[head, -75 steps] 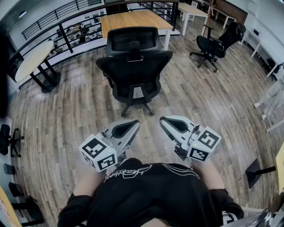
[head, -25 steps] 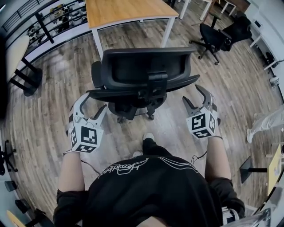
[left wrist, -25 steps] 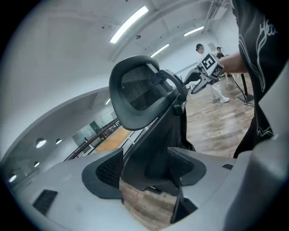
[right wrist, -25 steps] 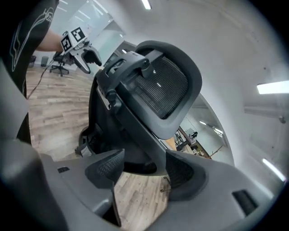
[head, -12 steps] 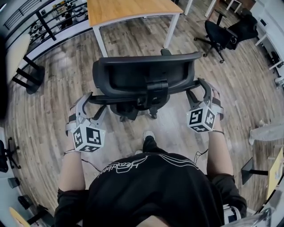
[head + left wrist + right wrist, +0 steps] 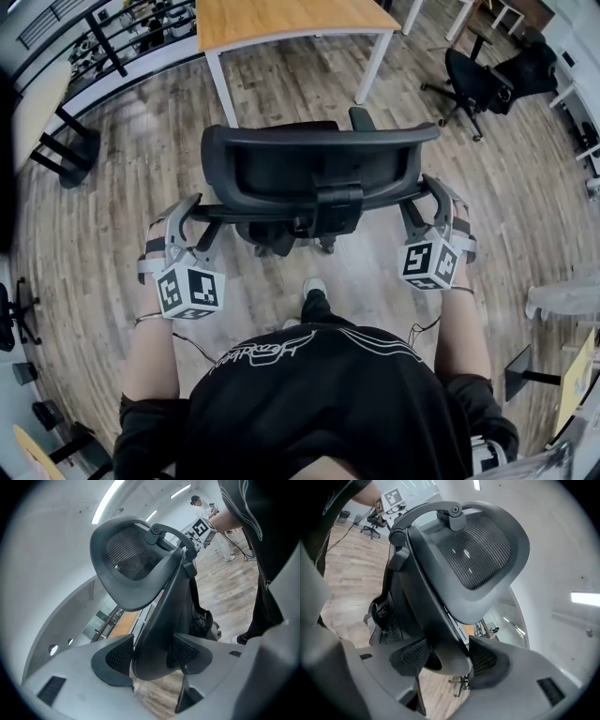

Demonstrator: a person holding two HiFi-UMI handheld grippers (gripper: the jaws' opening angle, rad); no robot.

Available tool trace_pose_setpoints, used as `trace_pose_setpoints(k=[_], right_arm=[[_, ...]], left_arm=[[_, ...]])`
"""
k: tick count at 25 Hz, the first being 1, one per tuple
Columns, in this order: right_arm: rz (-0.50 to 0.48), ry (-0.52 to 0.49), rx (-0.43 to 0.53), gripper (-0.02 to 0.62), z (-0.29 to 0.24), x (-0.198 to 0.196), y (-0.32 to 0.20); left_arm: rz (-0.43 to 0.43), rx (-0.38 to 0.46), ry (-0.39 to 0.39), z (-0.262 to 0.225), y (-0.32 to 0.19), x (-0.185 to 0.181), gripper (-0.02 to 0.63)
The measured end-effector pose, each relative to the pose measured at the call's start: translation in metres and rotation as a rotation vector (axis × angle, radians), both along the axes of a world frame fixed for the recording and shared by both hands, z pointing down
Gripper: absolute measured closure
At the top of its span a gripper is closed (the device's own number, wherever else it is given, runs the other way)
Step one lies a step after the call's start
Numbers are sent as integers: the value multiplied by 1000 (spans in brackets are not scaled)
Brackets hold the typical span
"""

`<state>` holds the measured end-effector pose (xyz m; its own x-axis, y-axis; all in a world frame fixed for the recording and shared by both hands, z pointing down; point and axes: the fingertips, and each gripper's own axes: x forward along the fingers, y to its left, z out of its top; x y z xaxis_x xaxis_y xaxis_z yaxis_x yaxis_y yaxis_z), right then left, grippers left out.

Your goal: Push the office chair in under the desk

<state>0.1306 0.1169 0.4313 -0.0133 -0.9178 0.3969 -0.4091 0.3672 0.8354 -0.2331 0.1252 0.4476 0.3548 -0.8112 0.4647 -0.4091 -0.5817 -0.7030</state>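
Desk [image 6: 281, 21] beyond chair [image 6: 309, 169]; spare chair [image 6: 478, 80] right

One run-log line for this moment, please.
office chair: not under desk | left gripper: just closed on its backrest | right gripper: grips backrest

Second black chair [image 6: 476, 80], round table [image 6: 34, 105], railing [image 6: 105, 39].

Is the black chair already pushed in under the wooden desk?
No, in the head view the office chair stands short of the desk, with bare floor showing between them.
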Motion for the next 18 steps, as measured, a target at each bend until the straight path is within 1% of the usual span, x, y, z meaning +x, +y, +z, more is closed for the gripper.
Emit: trace_pose_setpoints(k=[4,9,18], right_arm=[[-10,5,-4,311,-2,1,-4],[-11,6,-9,313,-3,7,-11],[-19,-6,11,313,-2,14,-31]], left_arm=[[-1,-9,-18,-1,-6,1,359],[-4,-27,-15,0,-15,6,362],[-33,-21,-18,4,-41,13,364]])
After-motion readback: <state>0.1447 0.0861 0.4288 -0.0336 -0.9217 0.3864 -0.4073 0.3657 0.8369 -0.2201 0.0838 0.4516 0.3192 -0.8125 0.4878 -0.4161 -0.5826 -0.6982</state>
